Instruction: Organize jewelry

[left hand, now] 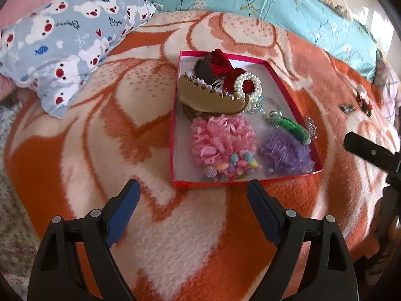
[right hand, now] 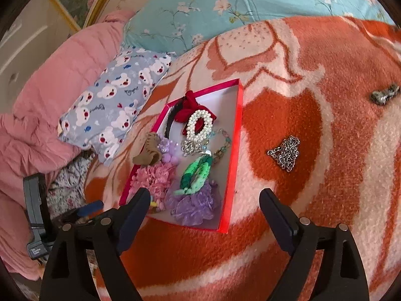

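Observation:
A shallow red box [left hand: 175, 115] [right hand: 234, 155] lies on the orange and cream blanket. It holds a tan claw clip [left hand: 208, 97], a pearl bracelet [left hand: 248, 85] [right hand: 199, 125], a red bow [left hand: 220, 62], a pink scrunchie [left hand: 223, 138], a purple scrunchie [left hand: 288, 153] [right hand: 195, 203], a green band [left hand: 293, 125] [right hand: 196, 173] and small beads. A silver chain [right hand: 285, 153] and a grey bow clip [right hand: 384, 94] lie on the blanket right of the box. My left gripper [left hand: 193, 215] is open and empty just before the box. My right gripper [right hand: 204, 222] is open and empty over the box's near corner.
A blue bear-print pillow [left hand: 65, 42] [right hand: 117, 102] lies left of the box. A teal floral quilt [left hand: 250, 0] [right hand: 225, 7] and a pink quilt [right hand: 55, 80] lie behind. Small clips [left hand: 361, 102] lie far right on the blanket. The other gripper [left hand: 371, 153] shows at the right edge.

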Demonstrator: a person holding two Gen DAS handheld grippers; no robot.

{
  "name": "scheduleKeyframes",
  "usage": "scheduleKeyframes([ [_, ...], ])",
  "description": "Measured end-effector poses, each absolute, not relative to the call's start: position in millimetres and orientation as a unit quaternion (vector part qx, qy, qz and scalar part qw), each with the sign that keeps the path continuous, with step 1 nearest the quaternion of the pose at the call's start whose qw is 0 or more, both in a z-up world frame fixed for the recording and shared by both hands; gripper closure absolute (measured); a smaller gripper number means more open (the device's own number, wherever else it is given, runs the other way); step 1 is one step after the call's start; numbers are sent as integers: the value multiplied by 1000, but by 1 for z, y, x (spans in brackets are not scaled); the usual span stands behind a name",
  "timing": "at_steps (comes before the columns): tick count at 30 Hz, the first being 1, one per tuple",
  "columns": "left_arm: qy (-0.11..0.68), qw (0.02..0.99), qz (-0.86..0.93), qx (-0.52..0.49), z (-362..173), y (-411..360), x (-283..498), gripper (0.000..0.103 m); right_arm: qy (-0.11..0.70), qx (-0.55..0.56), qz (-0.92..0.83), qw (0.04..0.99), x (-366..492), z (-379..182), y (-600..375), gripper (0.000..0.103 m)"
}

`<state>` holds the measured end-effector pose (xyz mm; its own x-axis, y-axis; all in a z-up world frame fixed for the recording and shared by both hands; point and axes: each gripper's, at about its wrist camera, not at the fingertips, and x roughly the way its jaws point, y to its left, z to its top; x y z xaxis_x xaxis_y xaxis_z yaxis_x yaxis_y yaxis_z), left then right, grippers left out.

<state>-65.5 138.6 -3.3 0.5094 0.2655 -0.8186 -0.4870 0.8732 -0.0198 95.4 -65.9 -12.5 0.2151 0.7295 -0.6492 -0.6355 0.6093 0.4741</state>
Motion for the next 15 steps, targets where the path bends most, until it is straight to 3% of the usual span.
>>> scheduleKeyframes([
  [15,439,856,253,-100,24,145,-85,14,442,-60,443,778,57,9,-47,6],
])
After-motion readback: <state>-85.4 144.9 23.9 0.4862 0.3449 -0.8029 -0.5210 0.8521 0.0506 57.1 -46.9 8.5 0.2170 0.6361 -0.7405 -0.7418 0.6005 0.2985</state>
